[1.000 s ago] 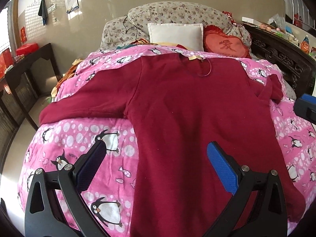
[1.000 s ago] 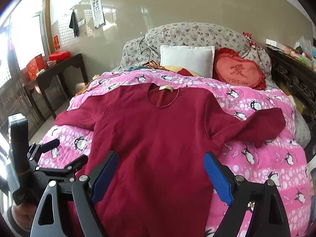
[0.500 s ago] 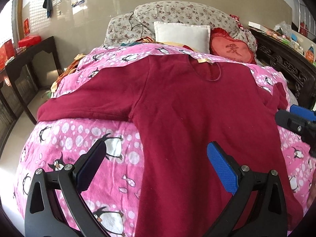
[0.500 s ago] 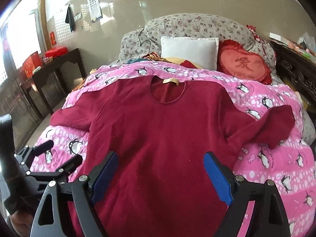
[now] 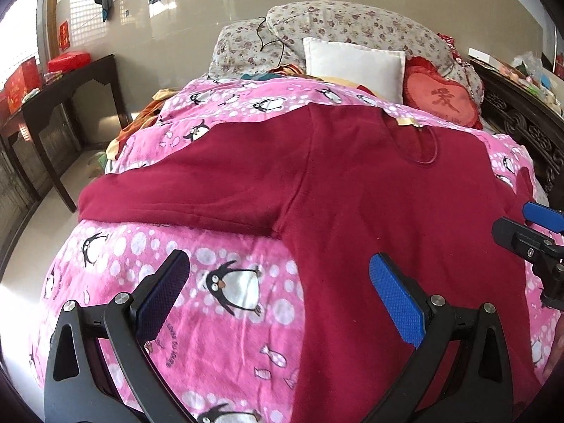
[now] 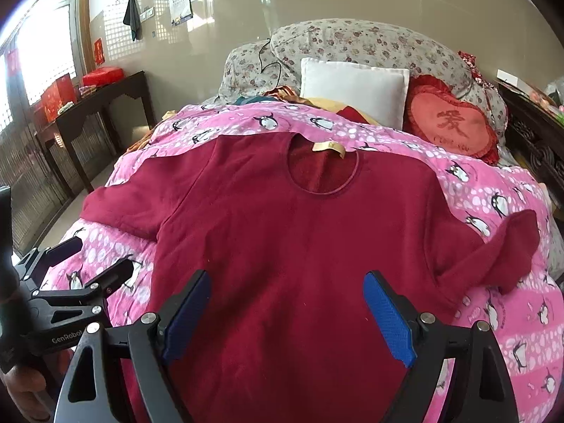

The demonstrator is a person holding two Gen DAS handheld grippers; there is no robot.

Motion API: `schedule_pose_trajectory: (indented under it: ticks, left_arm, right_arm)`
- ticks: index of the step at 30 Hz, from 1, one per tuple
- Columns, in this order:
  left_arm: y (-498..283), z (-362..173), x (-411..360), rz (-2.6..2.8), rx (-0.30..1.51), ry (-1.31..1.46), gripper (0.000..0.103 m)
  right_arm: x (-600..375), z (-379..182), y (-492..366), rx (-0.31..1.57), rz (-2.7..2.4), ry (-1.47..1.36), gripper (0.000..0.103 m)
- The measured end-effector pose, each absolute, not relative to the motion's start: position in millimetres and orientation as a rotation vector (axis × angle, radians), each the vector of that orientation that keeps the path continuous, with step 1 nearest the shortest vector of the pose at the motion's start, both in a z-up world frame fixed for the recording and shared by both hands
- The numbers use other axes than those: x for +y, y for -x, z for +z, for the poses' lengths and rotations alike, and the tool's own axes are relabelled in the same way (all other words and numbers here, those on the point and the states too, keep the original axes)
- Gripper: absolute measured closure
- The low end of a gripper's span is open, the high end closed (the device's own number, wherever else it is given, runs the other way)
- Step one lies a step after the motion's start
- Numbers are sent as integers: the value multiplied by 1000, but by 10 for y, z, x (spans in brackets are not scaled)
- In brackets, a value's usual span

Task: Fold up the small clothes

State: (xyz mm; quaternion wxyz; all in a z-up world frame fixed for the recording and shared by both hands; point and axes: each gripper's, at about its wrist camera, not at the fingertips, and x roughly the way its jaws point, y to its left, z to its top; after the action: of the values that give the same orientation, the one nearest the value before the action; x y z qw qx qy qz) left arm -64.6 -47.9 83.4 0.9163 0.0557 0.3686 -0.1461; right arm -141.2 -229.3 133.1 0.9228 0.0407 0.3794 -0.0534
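Note:
A dark red long-sleeved top (image 5: 370,190) (image 6: 292,236) lies flat, face up, on a pink penguin-print quilt (image 5: 225,303) (image 6: 500,317), collar and tan label (image 6: 328,147) at the far end. Its left sleeve (image 5: 183,190) stretches out flat; its right sleeve (image 6: 500,253) is bent and bunched. My left gripper (image 5: 278,296) is open and empty above the quilt and the top's left edge, below the armpit. My right gripper (image 6: 287,310) is open and empty above the lower middle of the top. Each gripper also shows in the other's view, the right one (image 5: 528,232) and the left one (image 6: 88,261).
Pillows stand at the head of the bed: a floral one (image 6: 352,46), a white one (image 6: 352,88) and a red heart cushion (image 6: 454,123). A dark wooden side table (image 6: 91,112) with red boxes stands left. A carved dark bed frame (image 5: 528,130) runs along the right.
Both grippers have moved forward and lower over the bed, and the left one has shifted left toward the left sleeve. Both stay open. The top has not moved.

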Motion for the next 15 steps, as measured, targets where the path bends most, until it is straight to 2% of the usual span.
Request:
schedule_pose_trajectory:
  ticks: [15]
  left_arm:
    - [409, 730, -375, -266, 793, -99, 0]
  right_arm:
    - [-2245, 1020, 1113, 795, -129, -109, 16]
